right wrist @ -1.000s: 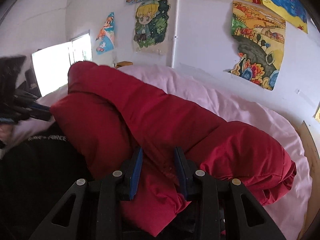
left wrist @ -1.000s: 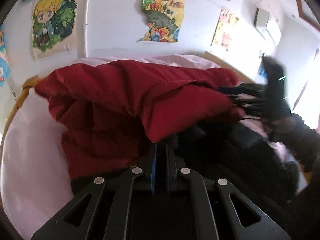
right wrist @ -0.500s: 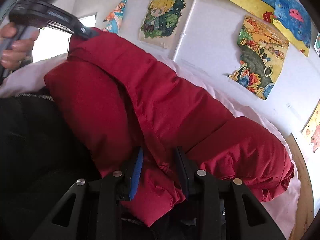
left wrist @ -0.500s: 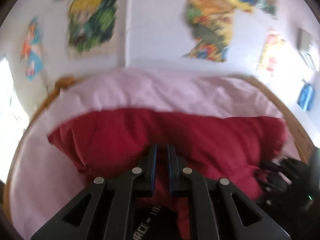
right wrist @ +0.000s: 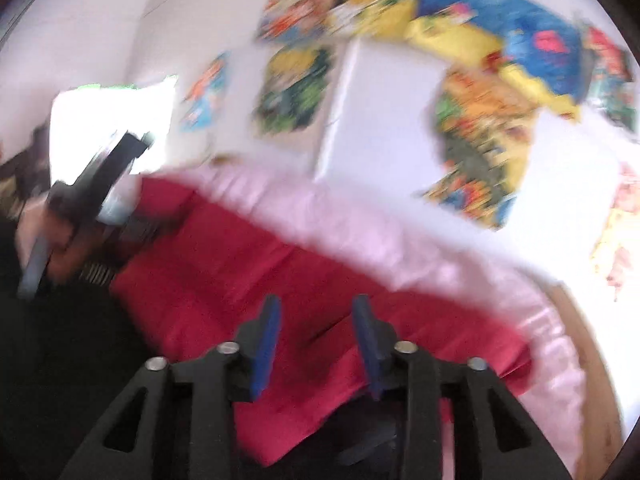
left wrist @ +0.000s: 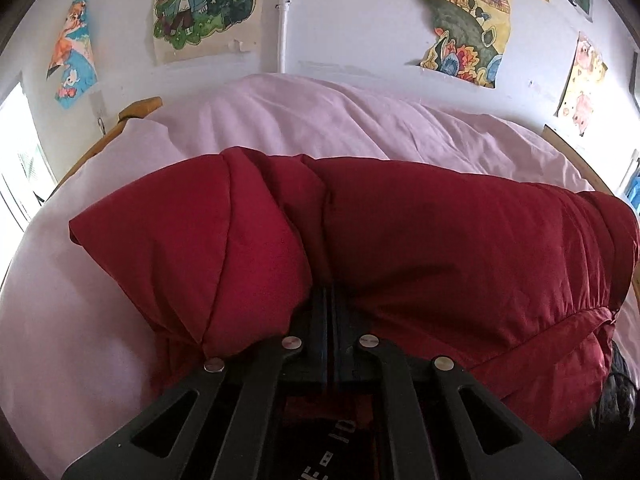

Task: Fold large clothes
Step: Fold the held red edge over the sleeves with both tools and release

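L gripper (left wrist: 329, 312), frame bottom-centre, is pinching the red jacket (left wrist: 440, 248), fingers pressed together on fabric. R gripper (right wrist: 316, 334) is hanging spread, blurry, above the jacket lying mid-frame on the pink bedsheet (left wrist: 340, 120). Posters (left wrist: 204, 4) are hanging behind, up top.

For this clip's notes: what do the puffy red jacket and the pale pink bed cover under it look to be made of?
Puffy red jacket: probably a padded synthetic shell, nylon or polyester. It has a slight sheen, stitched seams and billowing, filled-looking panels. The left gripper is pinched shut in its folds.
Pale pink bed cover: seems a matte woven cloth, perhaps cotton, with soft creases and no shine.
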The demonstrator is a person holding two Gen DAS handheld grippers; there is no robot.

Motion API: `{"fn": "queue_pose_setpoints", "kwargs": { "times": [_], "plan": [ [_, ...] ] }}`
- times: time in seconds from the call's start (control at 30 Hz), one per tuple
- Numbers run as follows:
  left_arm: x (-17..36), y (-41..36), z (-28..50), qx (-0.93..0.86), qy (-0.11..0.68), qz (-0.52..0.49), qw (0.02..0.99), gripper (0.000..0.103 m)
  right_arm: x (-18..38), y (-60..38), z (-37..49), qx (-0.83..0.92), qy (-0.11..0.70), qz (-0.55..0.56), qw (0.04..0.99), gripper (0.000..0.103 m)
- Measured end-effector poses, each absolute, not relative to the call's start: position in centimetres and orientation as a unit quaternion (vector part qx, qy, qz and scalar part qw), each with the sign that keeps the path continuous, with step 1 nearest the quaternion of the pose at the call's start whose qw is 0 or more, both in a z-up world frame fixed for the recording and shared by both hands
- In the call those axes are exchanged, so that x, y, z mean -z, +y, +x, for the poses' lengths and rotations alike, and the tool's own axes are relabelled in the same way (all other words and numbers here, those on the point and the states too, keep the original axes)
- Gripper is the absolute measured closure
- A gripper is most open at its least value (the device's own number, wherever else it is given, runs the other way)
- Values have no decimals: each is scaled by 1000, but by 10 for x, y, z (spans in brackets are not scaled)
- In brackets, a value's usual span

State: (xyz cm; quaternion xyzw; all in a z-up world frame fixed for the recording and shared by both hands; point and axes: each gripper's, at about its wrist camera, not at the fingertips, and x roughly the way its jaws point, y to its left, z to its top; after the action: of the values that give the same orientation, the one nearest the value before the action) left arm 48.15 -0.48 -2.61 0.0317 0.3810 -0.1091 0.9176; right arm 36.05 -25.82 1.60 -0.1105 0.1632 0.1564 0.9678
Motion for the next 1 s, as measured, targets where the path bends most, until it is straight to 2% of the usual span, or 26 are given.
{"fn": "queue_pose_setpoints", "kwargs": {
  "times": [0.1,0.23,0.4,0.7,0.83,1.0],
  "plan": [
    [25,-7,481,108,381,38,917,100,-33,-286,399,-82,183,-106,974,54],
    [27,-1,485,123,388,28,913,100,11,-326,437,-62,274,-80,956,54],
    [37,8,495,154,395,8,905,100,67,-324,421,-61,265,-72,960,54],
    [64,5,520,168,395,-1,903,99,103,-338,460,-82,289,-21,954,55],
    [50,9,514,178,392,5,902,100,96,-340,458,-87,292,-26,952,55],
    [1,2,472,172,342,75,921,99,44,-333,433,-104,258,-36,960,55]
  ]
}}
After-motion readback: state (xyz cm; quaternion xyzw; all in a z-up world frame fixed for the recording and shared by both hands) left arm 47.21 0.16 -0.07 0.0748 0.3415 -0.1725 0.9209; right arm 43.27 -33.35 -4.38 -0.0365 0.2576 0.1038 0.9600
